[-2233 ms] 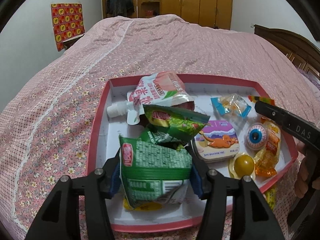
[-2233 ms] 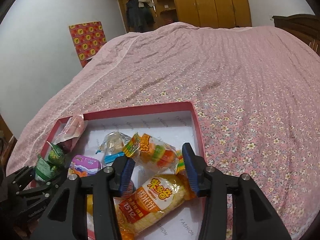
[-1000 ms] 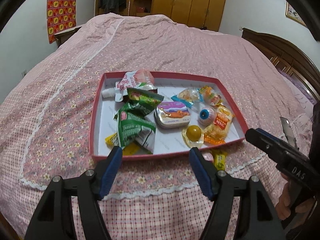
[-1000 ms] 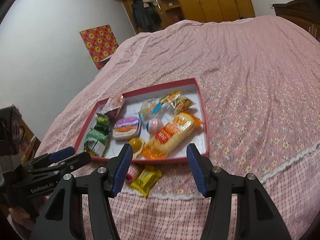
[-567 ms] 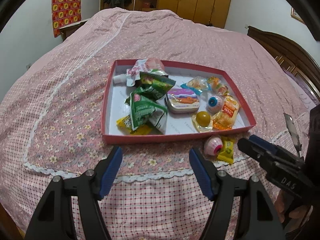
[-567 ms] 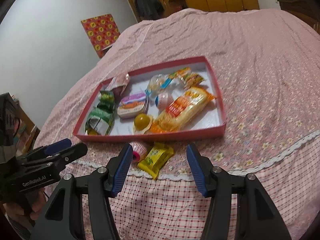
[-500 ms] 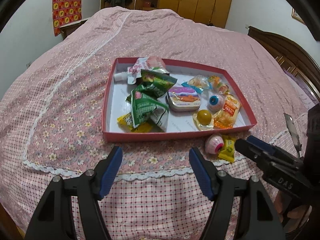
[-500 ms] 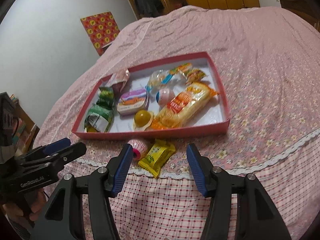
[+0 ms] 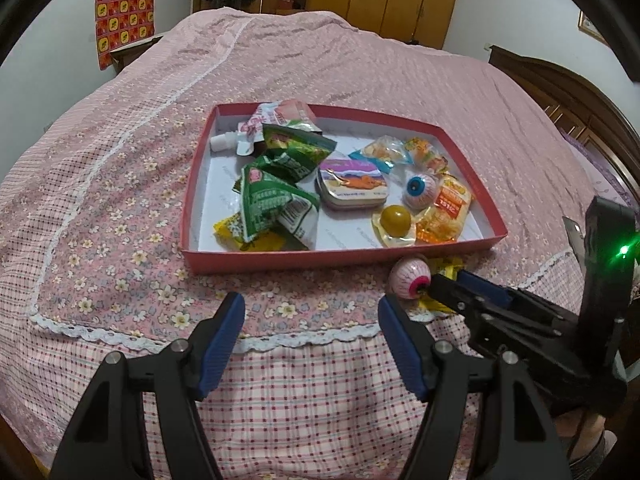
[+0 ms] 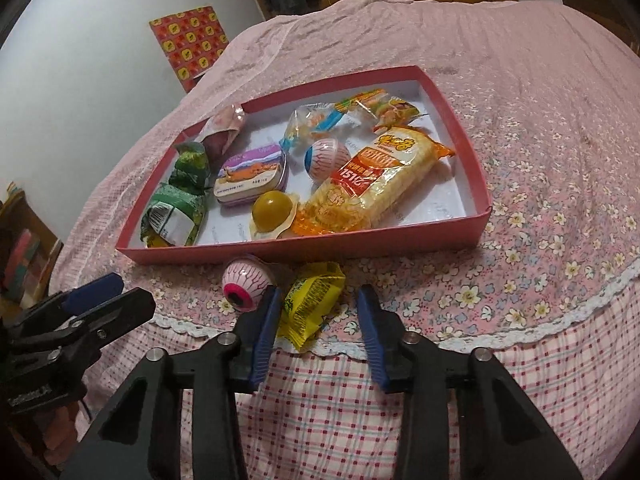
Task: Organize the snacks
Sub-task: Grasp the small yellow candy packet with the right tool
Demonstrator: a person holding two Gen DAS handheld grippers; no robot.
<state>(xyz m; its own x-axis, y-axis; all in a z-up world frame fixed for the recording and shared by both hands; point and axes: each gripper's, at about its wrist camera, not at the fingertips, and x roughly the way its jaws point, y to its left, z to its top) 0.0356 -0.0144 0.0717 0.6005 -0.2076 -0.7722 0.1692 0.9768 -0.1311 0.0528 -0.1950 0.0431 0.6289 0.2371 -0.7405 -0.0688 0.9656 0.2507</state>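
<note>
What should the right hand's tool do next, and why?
Probably finish closing on the yellow crinkly snack packet. It lies on the bedspread outside the red cardboard tray, between the right tool's blue pads, which have just been closing; a gap remains on one side, so the grip looks incomplete.

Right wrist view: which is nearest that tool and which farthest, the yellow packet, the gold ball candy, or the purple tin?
1. Yellow packet: on the bedspread, between the right tool's fingers.
2. Gold ball candy: inside the red tray, near its front wall.
3. Purple tin: farther back in the tray, left of centre.
</note>
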